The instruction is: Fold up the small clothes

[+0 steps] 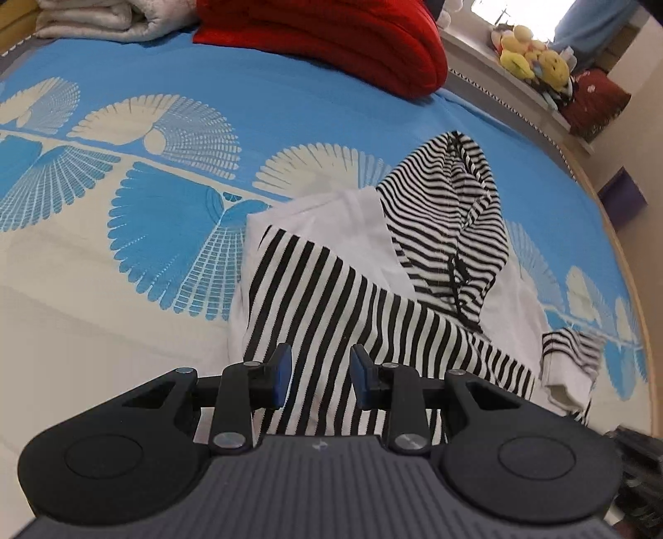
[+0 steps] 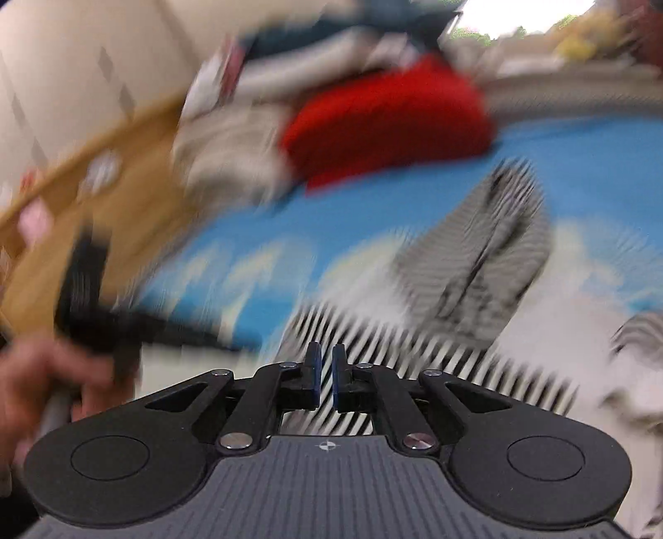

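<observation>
Left wrist view, foreground: the left gripper (image 1: pixel 319 375) hangs above the bed with its blue-padded fingers (image 1: pixel 281 375) parted and nothing between them. Directly beyond lies the task garment, a small black-and-white striped hooded top (image 1: pixel 364 298), spread on the blue-and-cream bedspread (image 1: pixel 124 232); one broad-striped sleeve is folded across the white body, the fine-striped hood (image 1: pixel 451 224) points away from the camera, and a striped cuff (image 1: pixel 569 352) lies to the right. Farther off, a red folded blanket (image 1: pixel 331 41) and a pale quilt (image 1: pixel 91 18) sit at the bed's far end; plush toys (image 1: pixel 534 58) rest on a sill.

Right wrist view, heavily motion-blurred: the right gripper (image 2: pixel 326 373) has its pads drawn together, a thin slit between them, with no cloth caught. The striped top (image 2: pixel 476 257) lies beyond it. At left a hand (image 2: pixel 37 385) grasps the other gripper's black body (image 2: pixel 87 290).
</observation>
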A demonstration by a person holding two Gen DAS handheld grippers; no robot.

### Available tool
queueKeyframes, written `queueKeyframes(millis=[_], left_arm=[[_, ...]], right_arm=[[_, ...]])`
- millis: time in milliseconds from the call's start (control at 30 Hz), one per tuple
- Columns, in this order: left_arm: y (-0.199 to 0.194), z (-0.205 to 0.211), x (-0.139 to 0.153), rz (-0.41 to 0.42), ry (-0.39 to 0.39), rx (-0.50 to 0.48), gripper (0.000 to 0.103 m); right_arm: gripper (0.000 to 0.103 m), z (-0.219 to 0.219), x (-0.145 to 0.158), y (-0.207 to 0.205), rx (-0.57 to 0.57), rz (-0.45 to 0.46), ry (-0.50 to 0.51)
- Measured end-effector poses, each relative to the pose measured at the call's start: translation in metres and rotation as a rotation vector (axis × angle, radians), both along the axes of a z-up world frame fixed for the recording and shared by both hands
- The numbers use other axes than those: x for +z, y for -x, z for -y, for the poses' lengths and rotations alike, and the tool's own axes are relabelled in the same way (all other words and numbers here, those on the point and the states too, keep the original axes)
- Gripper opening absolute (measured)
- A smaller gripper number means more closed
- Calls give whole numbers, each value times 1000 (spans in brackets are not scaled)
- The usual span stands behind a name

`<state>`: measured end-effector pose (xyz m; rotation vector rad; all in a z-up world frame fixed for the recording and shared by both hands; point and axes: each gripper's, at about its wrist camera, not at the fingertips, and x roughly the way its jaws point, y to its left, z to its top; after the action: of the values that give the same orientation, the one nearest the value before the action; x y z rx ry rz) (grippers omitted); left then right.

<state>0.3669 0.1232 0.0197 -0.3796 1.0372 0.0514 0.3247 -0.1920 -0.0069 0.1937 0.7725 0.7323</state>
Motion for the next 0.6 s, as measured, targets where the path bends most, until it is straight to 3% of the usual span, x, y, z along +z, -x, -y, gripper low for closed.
queueKeyframes(millis=[67, 100, 167, 267, 333, 533, 600], left_arm=[[0, -2, 3, 6, 13, 2, 34], [0, -3, 4, 6, 19, 3, 34], [0, -2, 4, 9, 31, 2, 34], [-1, 1, 5, 7, 34, -3, 34], [-1, 5, 3, 5, 32, -11, 34], [-2, 12, -4, -12, 13, -11, 34], [-3, 16, -7, -15, 7, -22, 34]], right_arm=[[10, 2, 2, 1, -63, 24, 94], [14, 14, 6, -3, -148, 34, 111], [35, 51, 10, -11, -358, 2, 114], [39, 115, 4, -23, -709, -173, 118], [39, 151, -7, -20, -887, -282, 54], [39, 167, -62, -14, -1047, -420, -199], [39, 166, -77, -26, -1062, -454, -214]])
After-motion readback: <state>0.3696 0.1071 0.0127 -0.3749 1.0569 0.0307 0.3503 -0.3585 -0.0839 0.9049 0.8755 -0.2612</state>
